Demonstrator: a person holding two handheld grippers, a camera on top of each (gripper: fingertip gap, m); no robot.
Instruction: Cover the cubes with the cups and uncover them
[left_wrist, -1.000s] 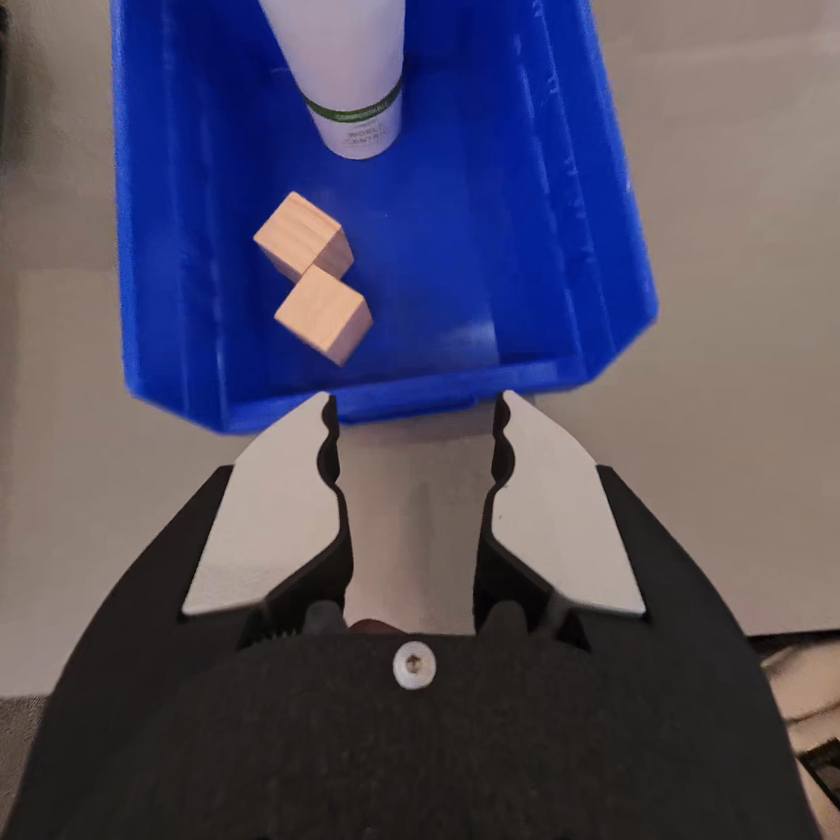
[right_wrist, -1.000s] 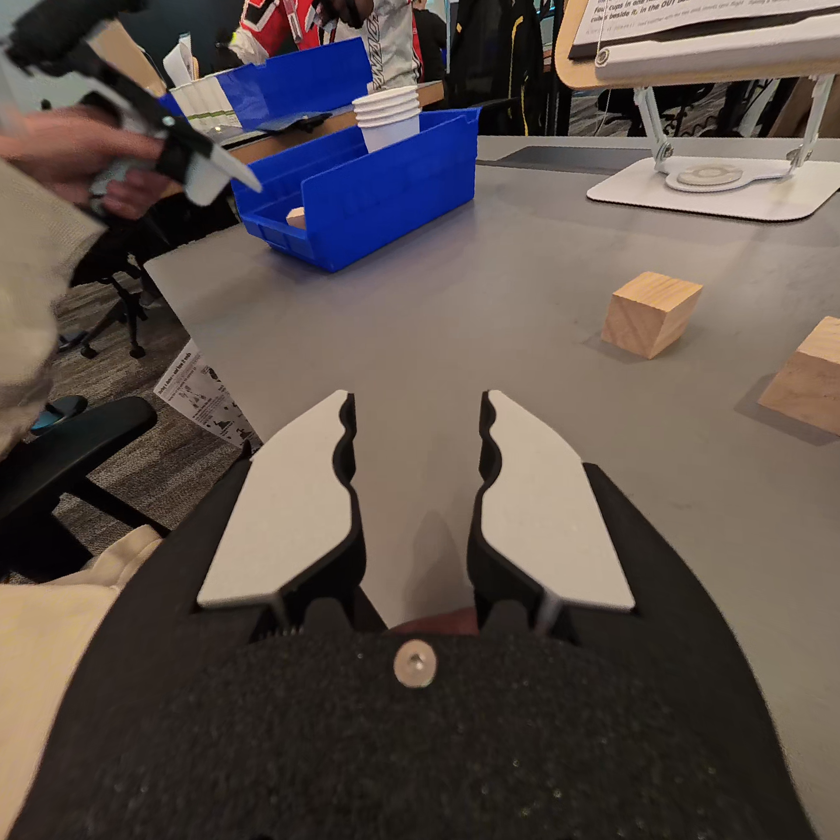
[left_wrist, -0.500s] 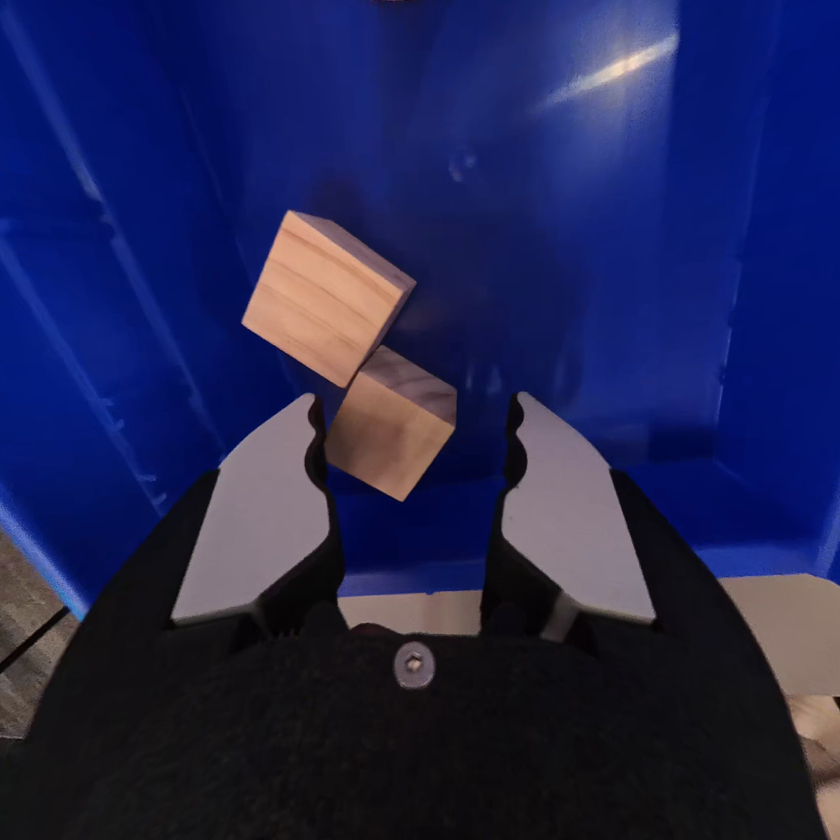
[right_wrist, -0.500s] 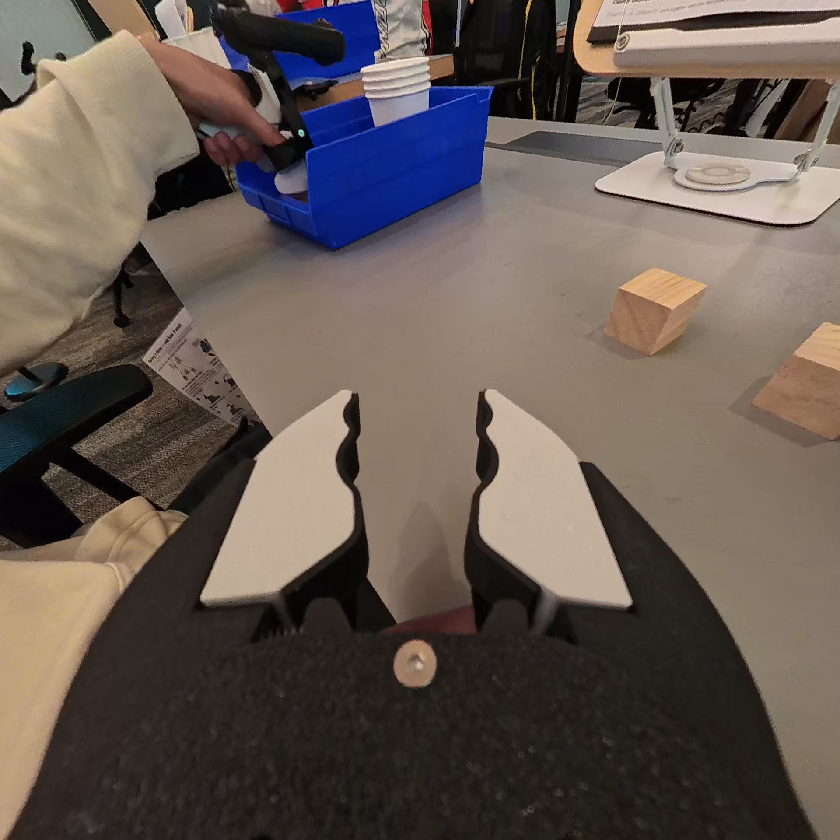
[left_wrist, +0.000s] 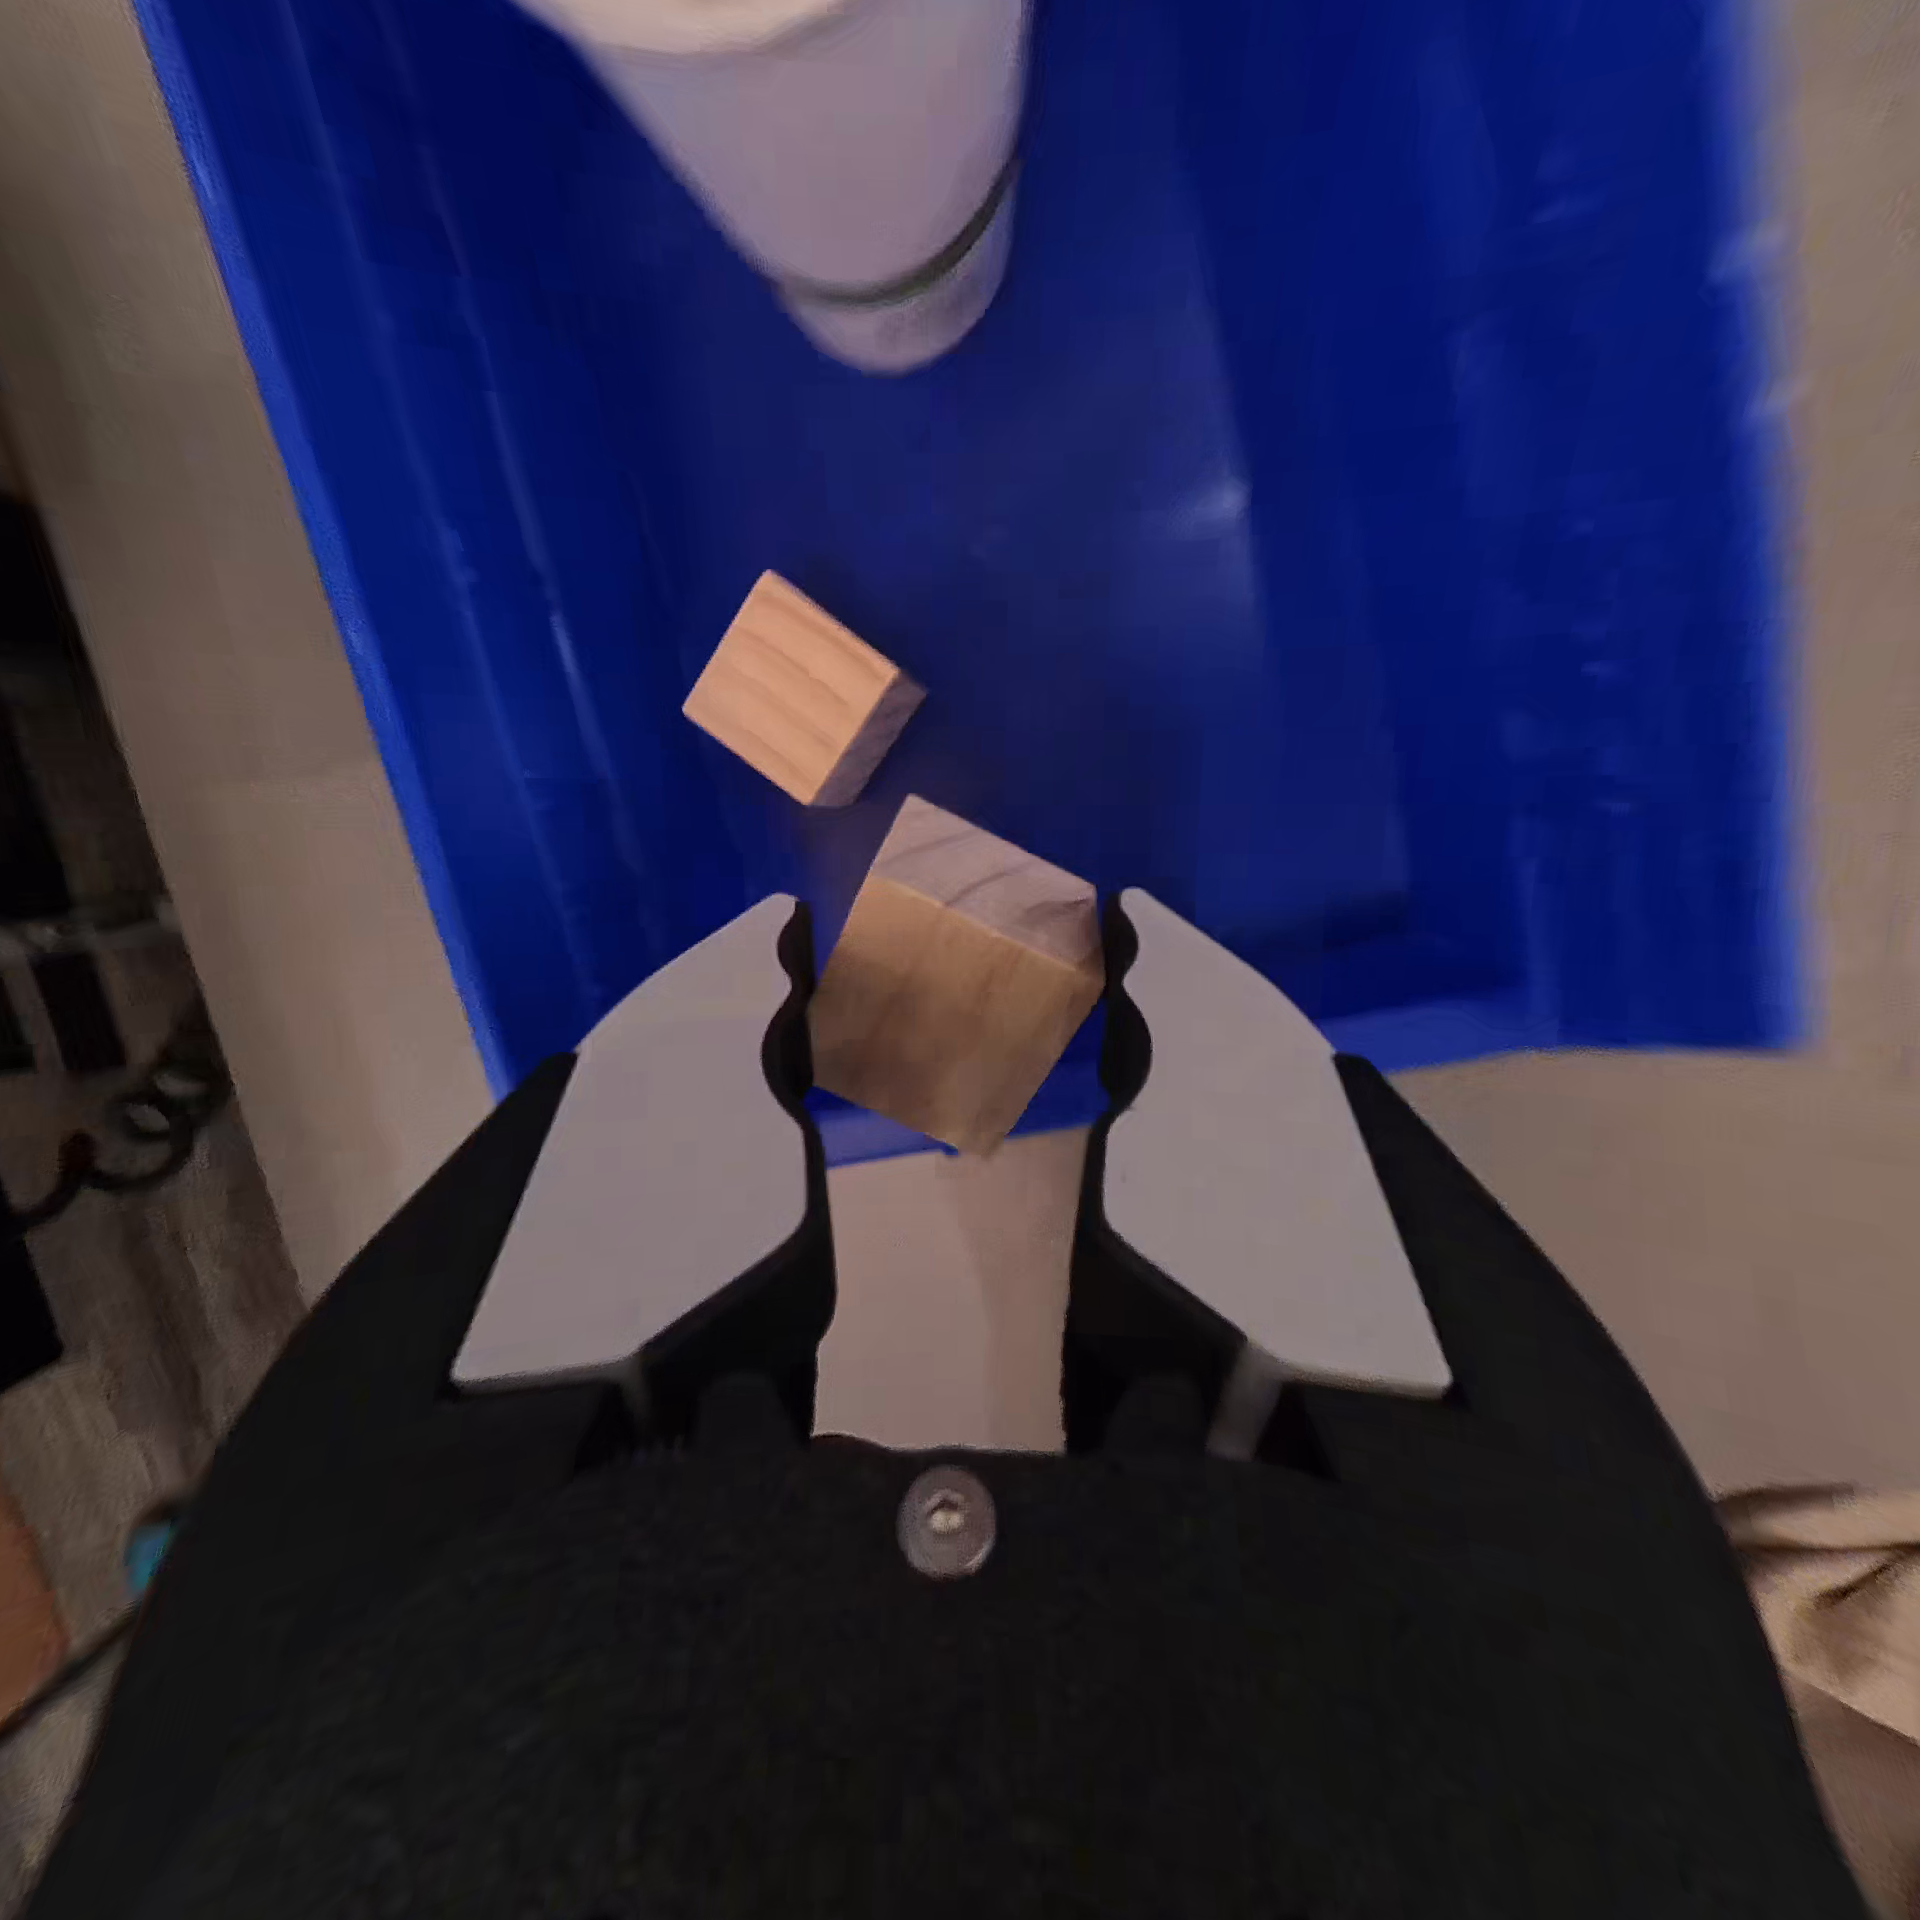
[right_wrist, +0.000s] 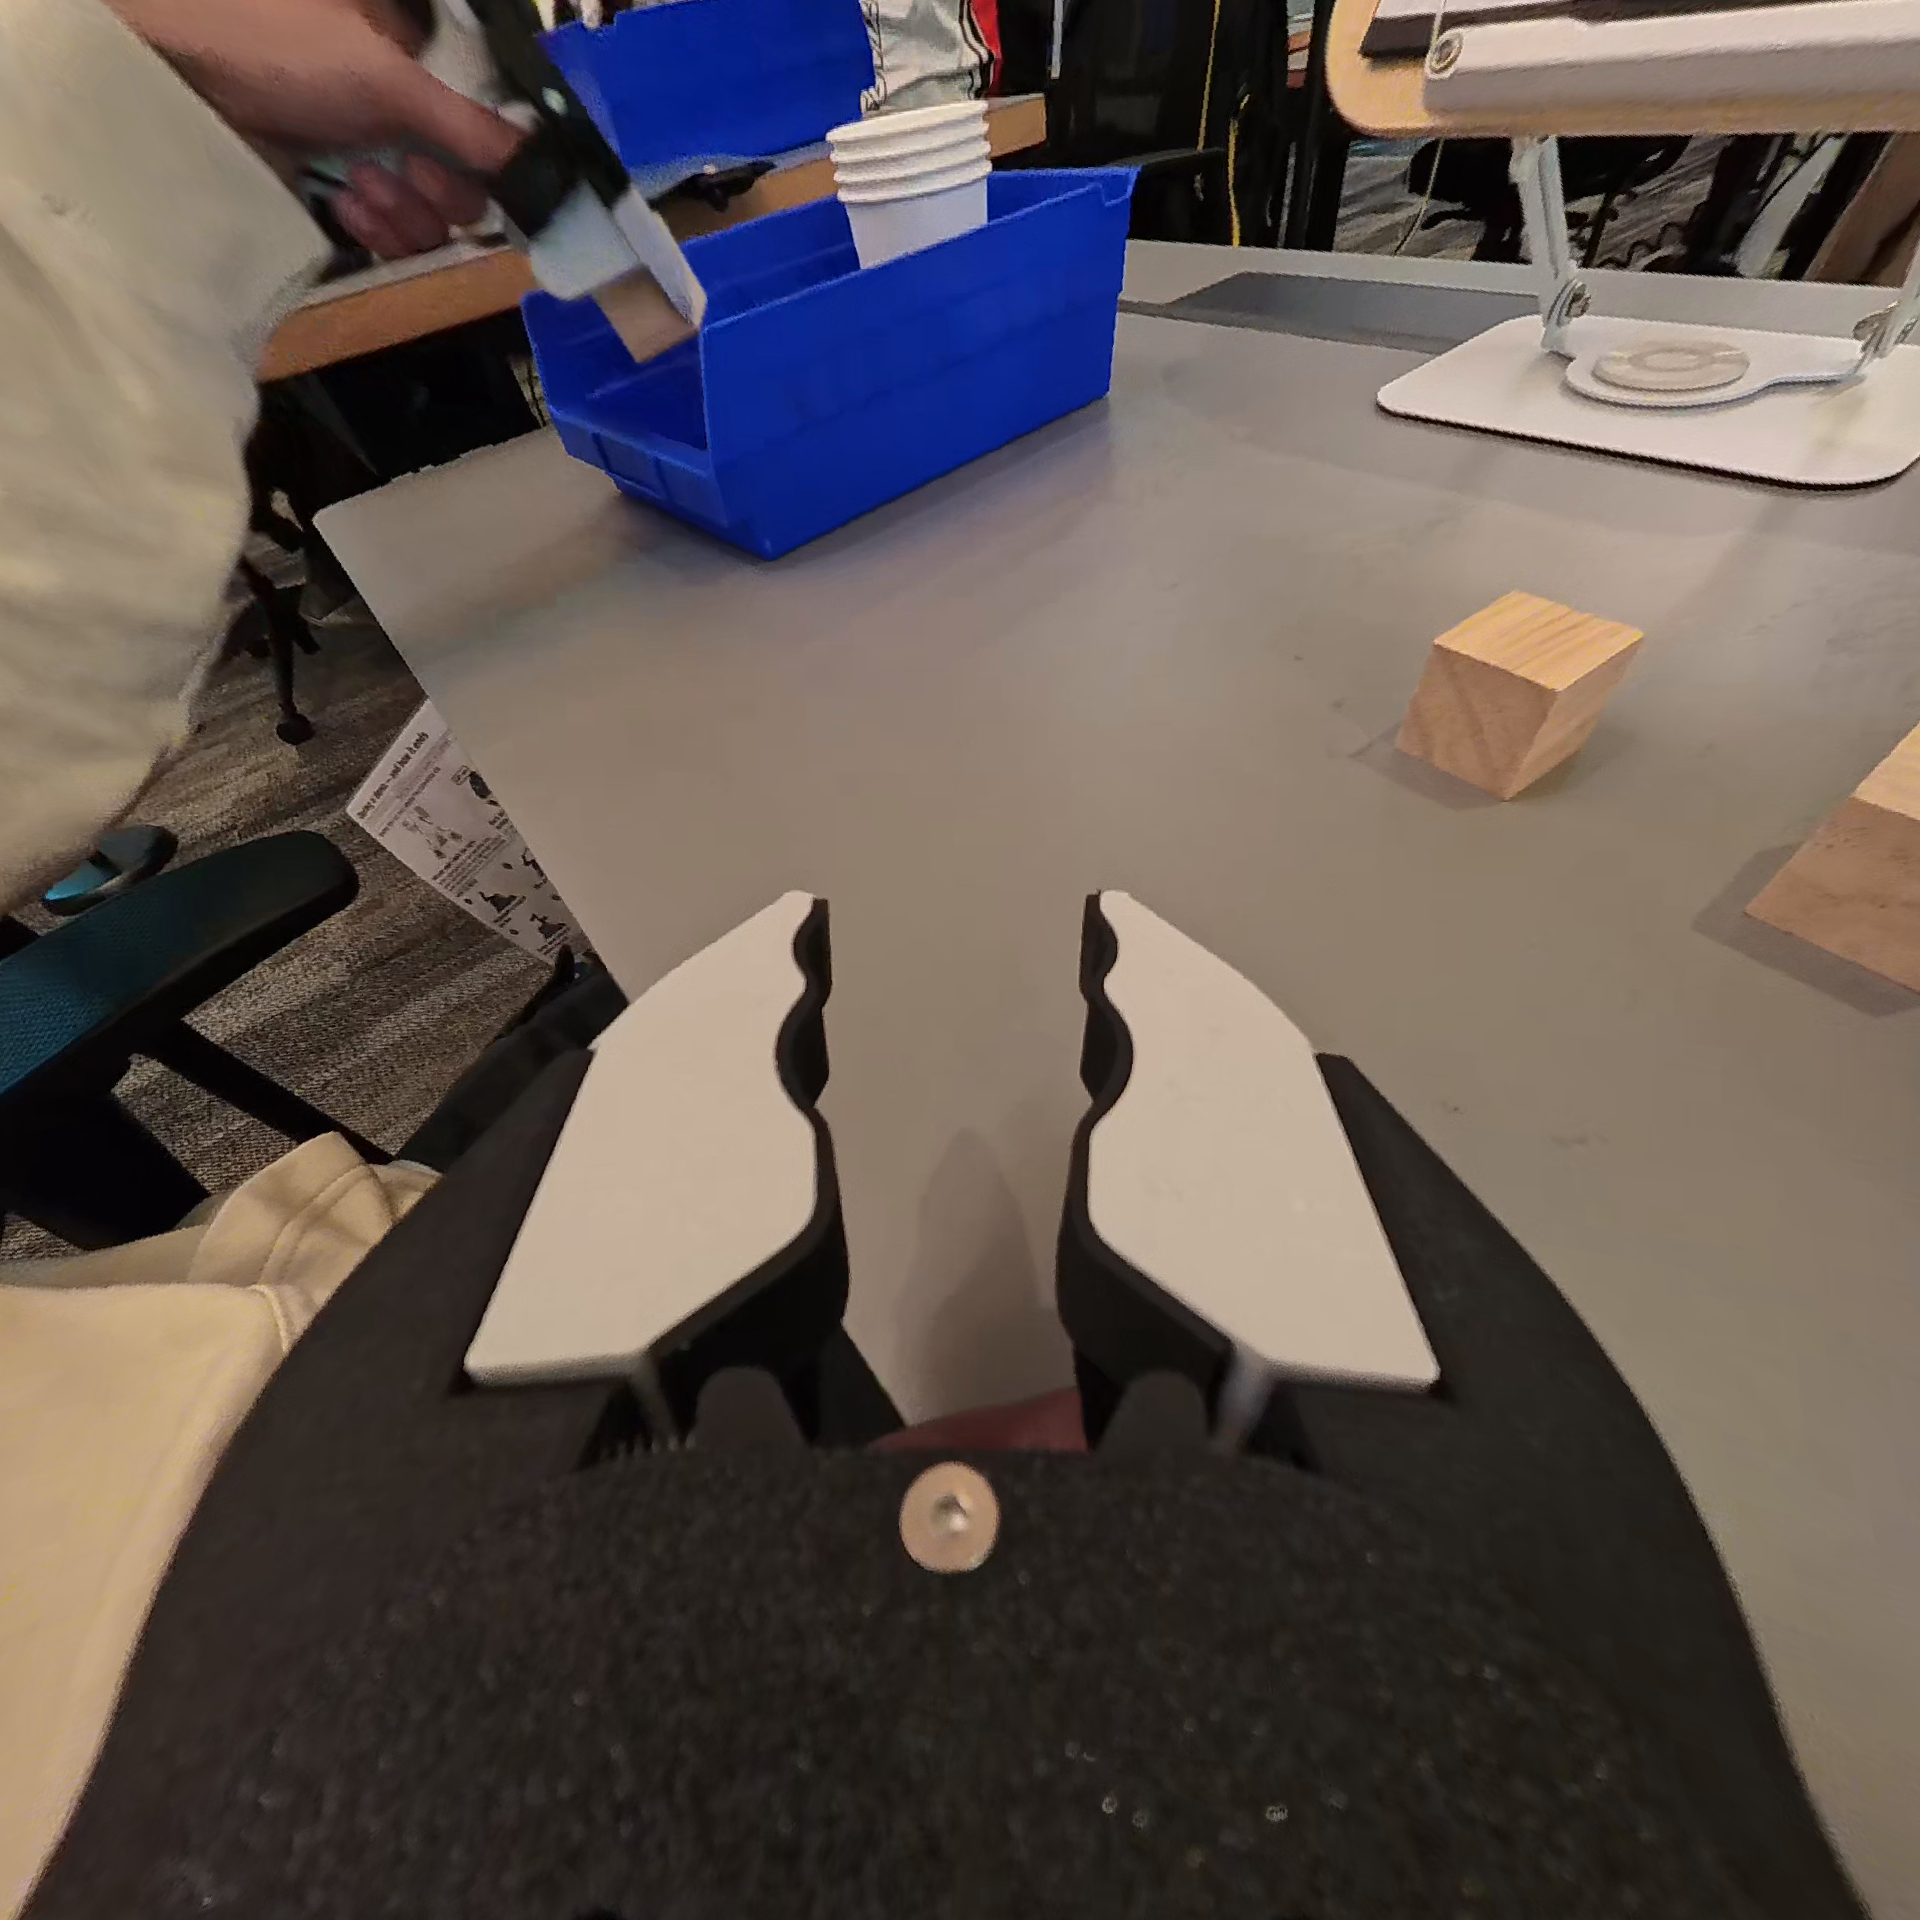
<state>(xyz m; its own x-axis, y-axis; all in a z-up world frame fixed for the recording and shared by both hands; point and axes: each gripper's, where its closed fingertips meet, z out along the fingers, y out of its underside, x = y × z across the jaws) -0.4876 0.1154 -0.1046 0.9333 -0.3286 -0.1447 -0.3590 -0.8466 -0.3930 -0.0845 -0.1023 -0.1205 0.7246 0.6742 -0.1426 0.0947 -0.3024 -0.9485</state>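
Note:
My left gripper (left_wrist: 951, 935) is shut on a wooden cube (left_wrist: 951, 1013) and holds it above the near end of the blue bin (left_wrist: 1558, 727). A second cube (left_wrist: 800, 688) lies on the bin's floor. A stack of white paper cups (left_wrist: 862, 166) stands at the bin's far end. In the right wrist view the left gripper (right_wrist: 644, 301) holds the cube (right_wrist: 642, 317) over the bin (right_wrist: 883, 395), with the cups (right_wrist: 914, 177) behind. My right gripper (right_wrist: 956, 935) is open and empty, low over the grey table (right_wrist: 1039, 707). Two cubes (right_wrist: 1517, 691) (right_wrist: 1860, 883) sit on the table to its right.
A white stand base (right_wrist: 1662, 395) with a wooden board above it stands at the table's far right. A second blue bin (right_wrist: 717, 83) sits on a table behind. A black office chair (right_wrist: 156, 956) and carpet lie left of the table edge. A cream sleeve (right_wrist: 114, 416) fills the left.
My left gripper closed on the nearer cube in the bin and lifted it up and back out. The other cube stayed on the bin floor. My right gripper barely moved.

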